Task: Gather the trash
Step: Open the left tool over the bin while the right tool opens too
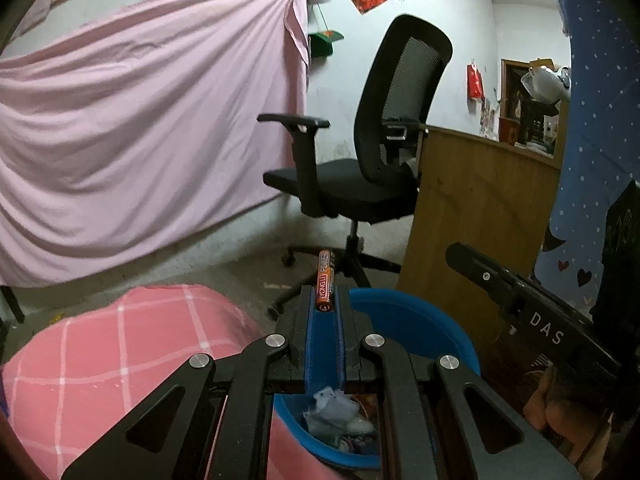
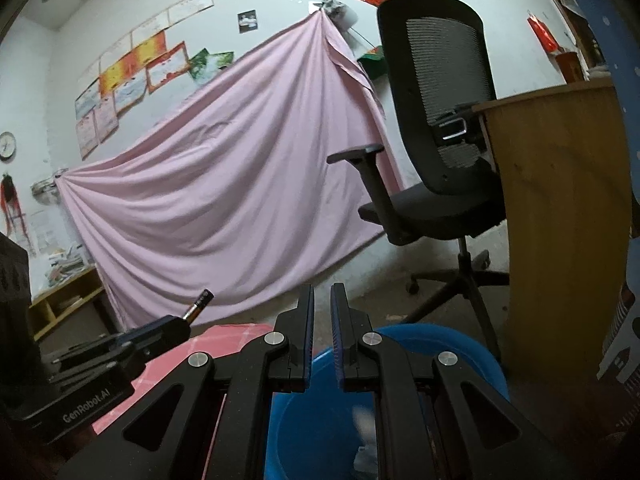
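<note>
An orange and black battery (image 1: 325,276) sticks out forward from my left gripper (image 1: 325,294), which is shut on it. Just below and ahead of it is a blue plastic basin (image 1: 420,320) holding crumpled paper and wrappers (image 1: 340,412). In the right wrist view the same battery (image 2: 198,306) juts from the left gripper (image 2: 180,326) at the left. My right gripper (image 2: 322,292) is shut with nothing between its fingers, hovering over the basin's rim (image 2: 460,344). The right gripper's finger (image 1: 480,272) shows at the right of the left wrist view.
A pink checked cloth (image 1: 120,340) lies left of the basin. A black office chair (image 1: 360,160) stands behind on the bare floor, beside a wooden desk panel (image 1: 480,200). A pink sheet (image 1: 140,140) hangs on the wall; a blue dotted cloth (image 1: 592,120) hangs at the right.
</note>
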